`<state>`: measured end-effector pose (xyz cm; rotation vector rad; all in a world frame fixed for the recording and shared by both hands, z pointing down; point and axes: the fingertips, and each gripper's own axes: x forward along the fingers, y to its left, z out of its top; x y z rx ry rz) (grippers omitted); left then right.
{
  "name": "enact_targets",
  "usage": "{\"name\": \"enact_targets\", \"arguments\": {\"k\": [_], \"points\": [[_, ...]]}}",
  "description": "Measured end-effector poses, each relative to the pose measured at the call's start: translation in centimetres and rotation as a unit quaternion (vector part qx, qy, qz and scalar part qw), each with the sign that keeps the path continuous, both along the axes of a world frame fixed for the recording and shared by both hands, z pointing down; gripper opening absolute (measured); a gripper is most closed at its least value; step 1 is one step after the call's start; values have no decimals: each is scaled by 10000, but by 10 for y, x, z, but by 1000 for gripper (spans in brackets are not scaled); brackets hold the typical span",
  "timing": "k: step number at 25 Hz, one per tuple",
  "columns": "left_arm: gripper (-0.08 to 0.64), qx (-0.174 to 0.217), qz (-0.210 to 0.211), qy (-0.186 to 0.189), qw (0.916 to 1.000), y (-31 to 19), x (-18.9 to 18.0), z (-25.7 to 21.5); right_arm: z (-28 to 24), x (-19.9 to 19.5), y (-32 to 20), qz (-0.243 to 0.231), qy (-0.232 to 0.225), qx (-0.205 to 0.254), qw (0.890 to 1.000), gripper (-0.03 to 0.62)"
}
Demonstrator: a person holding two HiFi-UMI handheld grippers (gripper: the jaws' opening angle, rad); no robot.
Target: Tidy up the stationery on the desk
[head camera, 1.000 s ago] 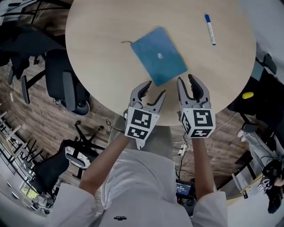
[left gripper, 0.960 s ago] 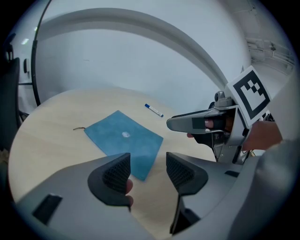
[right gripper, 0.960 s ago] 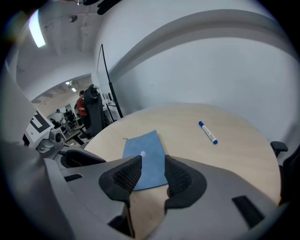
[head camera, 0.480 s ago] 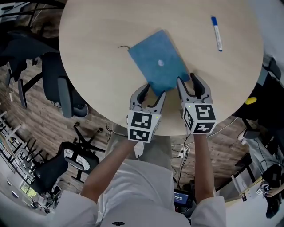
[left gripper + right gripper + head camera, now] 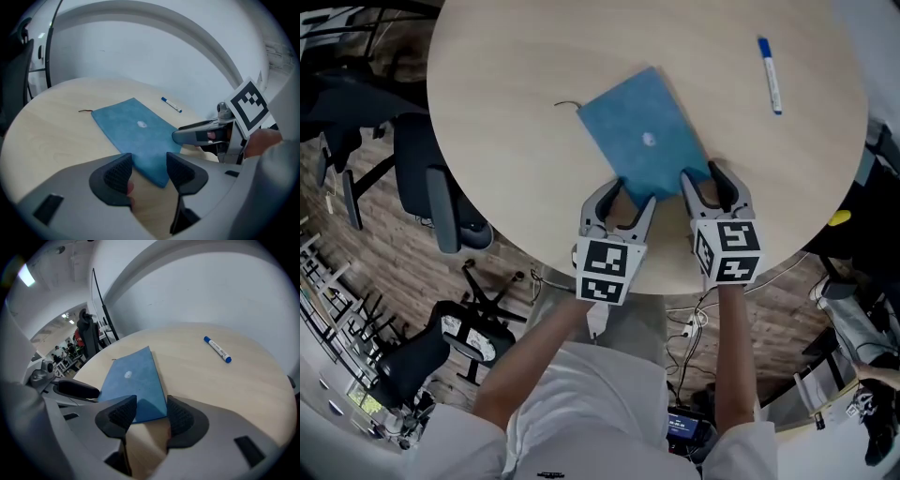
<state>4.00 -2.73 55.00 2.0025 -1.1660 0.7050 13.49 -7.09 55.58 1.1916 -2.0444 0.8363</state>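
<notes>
Right hand-held gripper (image 5: 705, 178) pitched down, jaws opening, seemingly astride notebook (image 5: 642, 136).

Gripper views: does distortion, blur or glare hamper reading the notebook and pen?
Left gripper view: heavy fisheye, dark corners; notebook sharp, pen small but clear. Right gripper view: same bowing, lamp bright at top left, no glare on the table. Head view: evenly lit, sharp.
</notes>
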Motion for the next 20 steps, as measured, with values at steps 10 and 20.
{"name": "enact_targets", "arguments": {"k": [10,20], "points": [[235,81,-2,-185,9998,-15,-26,0,-2,-22,21,227,-14,-159,9996,227],[235,254,239,-263,9990,-41,-58,-7,-7,-60,42,430,-294,-324,9981,227]]}}
